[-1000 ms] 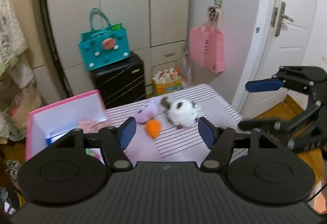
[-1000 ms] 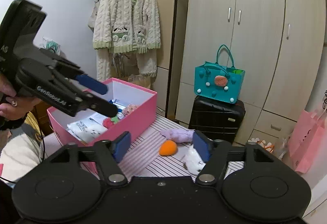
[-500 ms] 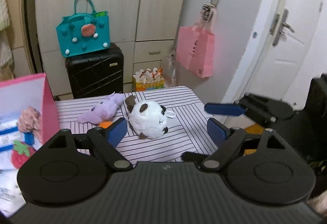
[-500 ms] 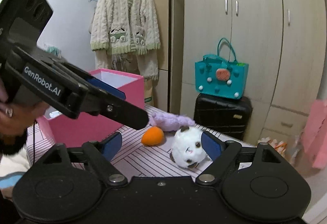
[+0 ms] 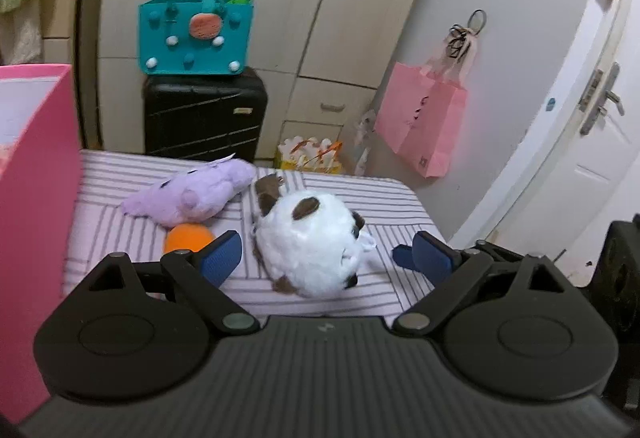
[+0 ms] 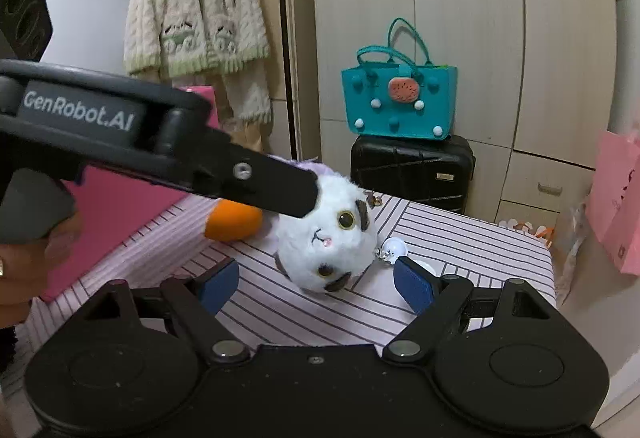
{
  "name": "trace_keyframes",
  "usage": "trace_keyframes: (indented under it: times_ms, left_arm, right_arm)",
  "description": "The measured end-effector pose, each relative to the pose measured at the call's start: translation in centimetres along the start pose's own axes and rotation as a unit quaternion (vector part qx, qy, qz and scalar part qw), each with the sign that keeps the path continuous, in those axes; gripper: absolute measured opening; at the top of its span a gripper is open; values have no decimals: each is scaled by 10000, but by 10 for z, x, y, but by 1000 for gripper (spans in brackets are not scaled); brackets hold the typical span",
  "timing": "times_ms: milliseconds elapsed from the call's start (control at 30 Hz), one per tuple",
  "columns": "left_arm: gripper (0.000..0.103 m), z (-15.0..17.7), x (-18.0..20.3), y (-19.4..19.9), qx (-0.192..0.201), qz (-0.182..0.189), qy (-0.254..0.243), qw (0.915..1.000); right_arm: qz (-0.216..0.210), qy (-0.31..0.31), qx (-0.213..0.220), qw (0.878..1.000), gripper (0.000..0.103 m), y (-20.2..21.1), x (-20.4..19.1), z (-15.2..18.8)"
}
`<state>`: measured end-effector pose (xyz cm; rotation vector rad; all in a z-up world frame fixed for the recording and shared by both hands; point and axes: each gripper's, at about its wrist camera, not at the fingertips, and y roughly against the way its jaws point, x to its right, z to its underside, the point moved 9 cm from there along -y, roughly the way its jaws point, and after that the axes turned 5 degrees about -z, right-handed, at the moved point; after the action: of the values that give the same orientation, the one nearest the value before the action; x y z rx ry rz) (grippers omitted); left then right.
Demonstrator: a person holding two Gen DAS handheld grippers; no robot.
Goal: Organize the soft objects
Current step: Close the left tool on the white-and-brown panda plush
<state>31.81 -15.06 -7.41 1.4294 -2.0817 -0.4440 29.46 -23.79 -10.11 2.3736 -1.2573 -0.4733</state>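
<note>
A round white plush with brown patches [image 5: 310, 244] [image 6: 328, 234] lies on the striped table [image 5: 380, 194]. A purple plush [image 5: 192, 192] and an orange plush [image 5: 186, 236] lie just left of it. My left gripper [image 5: 326, 258] is open, its blue pads on either side of the white plush, just short of it. My right gripper [image 6: 316, 282] is open, close in front of the same plush. The left gripper's finger [image 6: 256, 184] crosses the right wrist view and touches the plush's top.
A pink box [image 5: 36, 178] stands at the table's left. Behind the table are a black suitcase [image 5: 204, 116] with a teal bag [image 5: 194, 34] on top, wardrobes, a pink paper bag [image 5: 424, 128] on the wall and a white door [image 5: 592, 142].
Both grippers have moved in toward the white plush, which now looms larger between the jaws. The left gripper's finger has reached the plush's top.
</note>
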Motion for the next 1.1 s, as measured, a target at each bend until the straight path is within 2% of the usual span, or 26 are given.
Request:
trace_keyframes:
  times_ms: [133,300,433,500,633,733,867,1100]
  left_arm:
    - [93,1,-3,-17,16,-198,-66,9998]
    - [91,5,-5,-34,-269,-101,114,9995]
    - [87,6,-13,-42,-305,-245,243,9989]
    - [82,9,-16,-45,-440,-375,199,9981]
    - [73,13,-15,-49,-549,-119,309,9979]
    - [61,15,-12,-51,-558,70,371,9977]
    - [57,18,-10,-50,-480,77,345,9982]
    - [56,22,-11,-50,-483,109,479,9976]
  right_arm:
    - [4,-113,-122,9999,88,-14,5,0]
    - [-28,-42,-297,9995,83,-27,6,2]
    - [50,17,-344,9994,81,-33,8,6]
    - [53,3,-343,9994,80,-35,8,6]
    - [54,43,-390,9992,78,-39,8,7]
    - [44,-19,-410,9991,67,-42,10,8]
    - [54,-88,-360,9993,60,-39,11,8]
    - [107,-39,-400,9991,58,-42,11,8]
